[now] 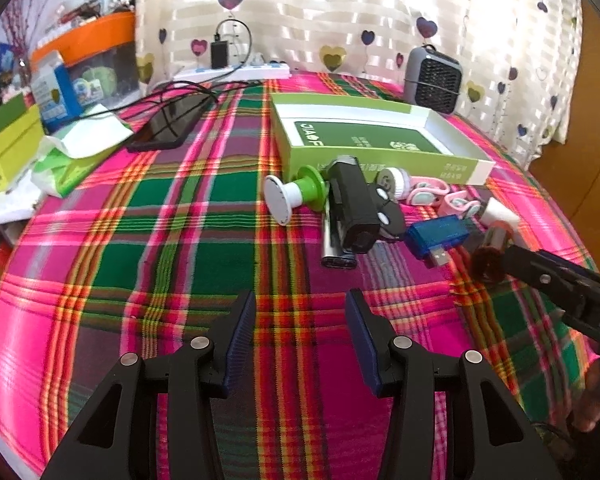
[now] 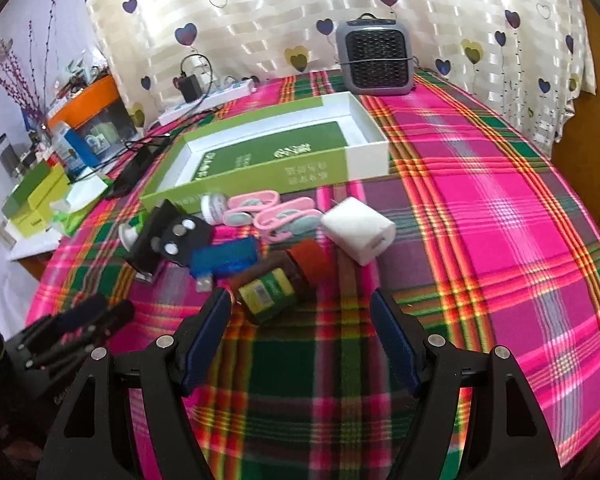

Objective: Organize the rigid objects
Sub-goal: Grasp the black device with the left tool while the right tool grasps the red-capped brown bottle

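Observation:
A pile of small objects lies on the plaid cloth in front of an open green-and-white box [image 1: 380,148] [image 2: 276,152]. It holds a white-and-green spool [image 1: 296,196], a black device [image 1: 354,204], a blue USB adapter [image 1: 436,236] [image 2: 228,258], pink clips [image 2: 278,212], a white charger cube [image 2: 358,230] and a small brown jar with a green label [image 2: 276,284]. My left gripper [image 1: 300,312] is open and empty, short of the pile. My right gripper [image 2: 300,308] is open, its jaws on either side of the jar's near end without touching it.
A grey mini heater [image 1: 434,80] [image 2: 374,58] stands behind the box. A black phone [image 1: 168,128] with cables, a power strip [image 1: 236,72], tissue packs [image 1: 80,152] and boxes sit at the left. The table's right edge curves away.

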Motion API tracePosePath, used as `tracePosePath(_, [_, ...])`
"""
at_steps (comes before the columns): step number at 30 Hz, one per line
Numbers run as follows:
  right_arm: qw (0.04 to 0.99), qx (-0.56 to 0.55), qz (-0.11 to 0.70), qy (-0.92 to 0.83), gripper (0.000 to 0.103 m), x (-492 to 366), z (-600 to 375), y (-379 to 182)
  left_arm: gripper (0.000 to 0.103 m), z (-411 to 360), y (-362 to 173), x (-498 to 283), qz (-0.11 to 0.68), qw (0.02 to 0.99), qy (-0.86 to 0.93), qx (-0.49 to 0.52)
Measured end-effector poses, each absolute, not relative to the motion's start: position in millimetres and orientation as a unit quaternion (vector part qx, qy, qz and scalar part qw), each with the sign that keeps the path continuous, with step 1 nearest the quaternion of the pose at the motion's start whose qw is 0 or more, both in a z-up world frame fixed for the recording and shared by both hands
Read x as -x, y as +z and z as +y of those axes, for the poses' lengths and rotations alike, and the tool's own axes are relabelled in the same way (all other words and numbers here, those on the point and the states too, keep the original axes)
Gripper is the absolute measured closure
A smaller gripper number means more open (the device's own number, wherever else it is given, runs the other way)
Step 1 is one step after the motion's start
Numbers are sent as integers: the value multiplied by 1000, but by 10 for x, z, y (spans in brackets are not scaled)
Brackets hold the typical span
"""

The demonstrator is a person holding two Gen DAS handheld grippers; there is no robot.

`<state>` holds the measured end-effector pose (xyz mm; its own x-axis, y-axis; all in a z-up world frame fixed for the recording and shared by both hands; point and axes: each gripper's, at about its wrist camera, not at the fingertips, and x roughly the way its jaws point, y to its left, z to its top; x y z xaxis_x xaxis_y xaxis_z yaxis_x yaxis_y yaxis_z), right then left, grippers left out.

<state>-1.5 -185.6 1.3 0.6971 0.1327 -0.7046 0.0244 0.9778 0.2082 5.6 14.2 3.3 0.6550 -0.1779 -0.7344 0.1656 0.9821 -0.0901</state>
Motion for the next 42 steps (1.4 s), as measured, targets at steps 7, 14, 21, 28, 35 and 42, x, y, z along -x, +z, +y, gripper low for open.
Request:
tracePosePath(7, [903, -136, 407, 17, 31, -141, -1879, -13, 58, 154, 159, -87, 396, 909, -124, 33])
tracePosePath(14, [892, -156, 424, 10, 32, -225, -1878, -70, 58, 34, 315, -227, 385, 911, -143, 39])
tracePosePath(21, [895, -153, 418, 2, 43, -196, -1938, -79, 58, -94, 307, -412, 398, 907, -139, 21])
tracePosePath(28, [897, -144, 418, -2, 52, -118, -1984, -81, 58, -119, 306, -485, 398, 906, -142, 19])
tracePosePath(35, [898, -122, 420, -36, 52, 44, -2122, -74, 58, -140, 272, -556, 404, 902, -151, 22])
tracePosePath(42, [906, -123, 403, -35, 52, 105, -2148, 14, 59, -157, 220, -639, 414, 898, -146, 25])
